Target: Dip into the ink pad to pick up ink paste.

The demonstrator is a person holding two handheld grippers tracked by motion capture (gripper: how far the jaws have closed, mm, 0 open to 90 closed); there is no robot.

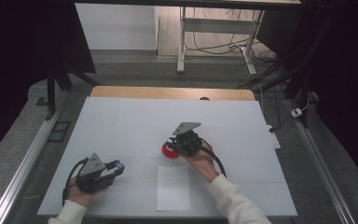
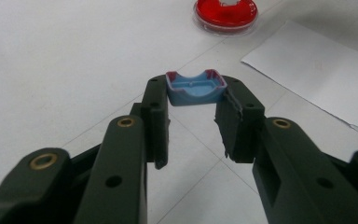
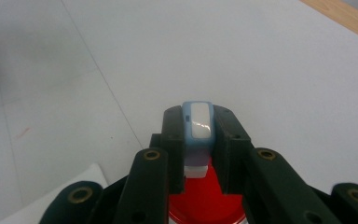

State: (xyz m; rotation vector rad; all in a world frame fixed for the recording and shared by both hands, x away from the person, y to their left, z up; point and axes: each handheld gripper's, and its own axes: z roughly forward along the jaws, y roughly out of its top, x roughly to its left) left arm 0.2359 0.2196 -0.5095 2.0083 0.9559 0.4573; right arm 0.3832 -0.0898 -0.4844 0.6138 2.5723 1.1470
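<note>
My left gripper [image 2: 196,89] is shut on a small blue hollow shell [image 2: 196,93] with reddish edges, held just above the white table cover at the front left [image 1: 116,166]. My right gripper [image 3: 198,114] is shut on a narrow light blue block [image 3: 198,123] with a white face. It holds the block directly over a round red dish [image 3: 205,203]. In the high view the right gripper [image 1: 172,143] hangs at the dish [image 1: 169,153] near the table's middle. A white part [image 3: 196,171] shows under the block; whether it touches the dish I cannot tell.
A white sheet of paper [image 1: 173,187] lies at the front centre, just below the red dish [image 2: 225,14] and right of my left gripper. A bare wooden edge [image 1: 168,92] runs along the table's far side. Metal rails flank the table.
</note>
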